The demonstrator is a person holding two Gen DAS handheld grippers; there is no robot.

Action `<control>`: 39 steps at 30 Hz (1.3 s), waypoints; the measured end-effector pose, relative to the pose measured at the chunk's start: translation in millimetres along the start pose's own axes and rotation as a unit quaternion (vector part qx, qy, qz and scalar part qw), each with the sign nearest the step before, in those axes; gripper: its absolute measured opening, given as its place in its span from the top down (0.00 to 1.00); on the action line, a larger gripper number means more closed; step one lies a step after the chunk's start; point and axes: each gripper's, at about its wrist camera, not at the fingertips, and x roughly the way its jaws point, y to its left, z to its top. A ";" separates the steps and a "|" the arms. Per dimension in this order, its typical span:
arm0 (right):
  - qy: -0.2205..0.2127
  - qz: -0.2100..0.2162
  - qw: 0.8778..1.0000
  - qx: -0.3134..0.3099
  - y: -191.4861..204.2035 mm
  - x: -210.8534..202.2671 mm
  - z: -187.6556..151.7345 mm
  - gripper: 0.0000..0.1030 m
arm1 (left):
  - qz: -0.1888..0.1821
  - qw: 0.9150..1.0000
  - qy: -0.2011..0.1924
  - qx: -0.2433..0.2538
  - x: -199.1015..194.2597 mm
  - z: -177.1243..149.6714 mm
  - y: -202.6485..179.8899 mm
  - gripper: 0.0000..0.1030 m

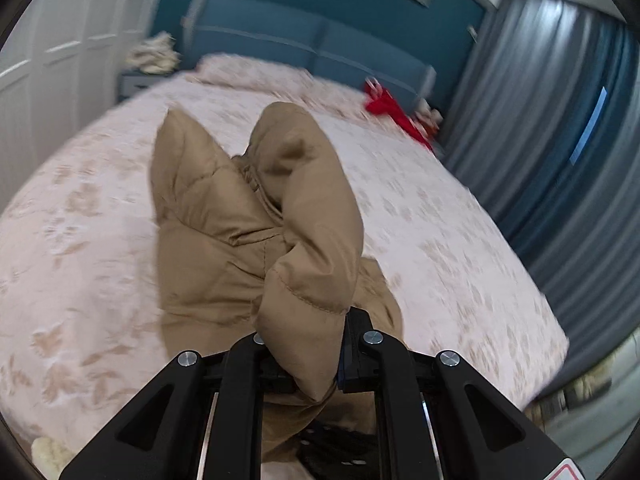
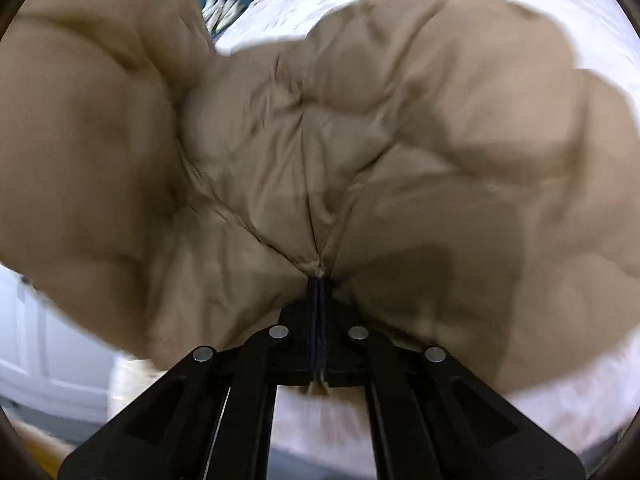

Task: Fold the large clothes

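Nearest in the left wrist view, the left gripper (image 1: 316, 364) is clamped on a thick padded end of the tan jacket (image 1: 224, 220), most likely a sleeve cuff, which bulges up between the two black fingers and hides much of them. From that pinch the sleeve runs up and away from the fingers, arching over the rest of the jacket, so its long axis lies almost straight ahead of this gripper.

In the right wrist view, the right gripper (image 2: 319, 280) has its jaws pressed together on a thin gathered seam of the same jacket (image 2: 320, 140), with the quilted body fanning out ahead and to both sides and filling nearly the whole picture. The view is blurred, so which part of the garment that seam belongs to is hard to say.

The jacket lies bunched, not yet flat, in the middle of the bed (image 1: 80, 260), over a pale flowered cover. Both hands are on the garment; the coming move likely turns on carrying the sleeve across the body.

Farther off lie a red cloth (image 1: 384, 104) near the blue headboard (image 1: 304, 36) and grey curtains (image 1: 540, 120).
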 end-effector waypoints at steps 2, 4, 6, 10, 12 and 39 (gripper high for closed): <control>-0.018 -0.013 1.000 0.007 -12.6 -39.7 4.8 0.97 | -0.010 1.000 0.022 0.007 16.1 -4.5 -8.6 0.92; -0.045 -0.055 0.997 -0.006 -27.4 -83.1 9.9 0.97 | -0.013 0.999 0.045 0.017 37.0 -13.4 -18.8 0.92; -0.060 -0.084 0.995 -0.008 -42.2 -115.1 12.7 0.97 | -0.013 0.997 0.067 0.026 56.3 -25.4 -28.5 0.92; -0.085 -0.125 0.989 0.005 -77.5 -170.6 17.2 0.97 | -0.018 0.993 0.110 0.044 90.3 -53.4 -52.1 0.92; -0.096 -0.129 0.987 0.013 -82.3 -183.3 11.8 0.97 | -0.018 0.989 0.126 0.069 104.2 -67.9 -67.5 0.92; -0.149 -0.085 0.984 0.044 -88.3 -220.8 40.9 0.60 | -0.018 0.982 0.128 0.141 83.3 -116.0 -117.8 0.36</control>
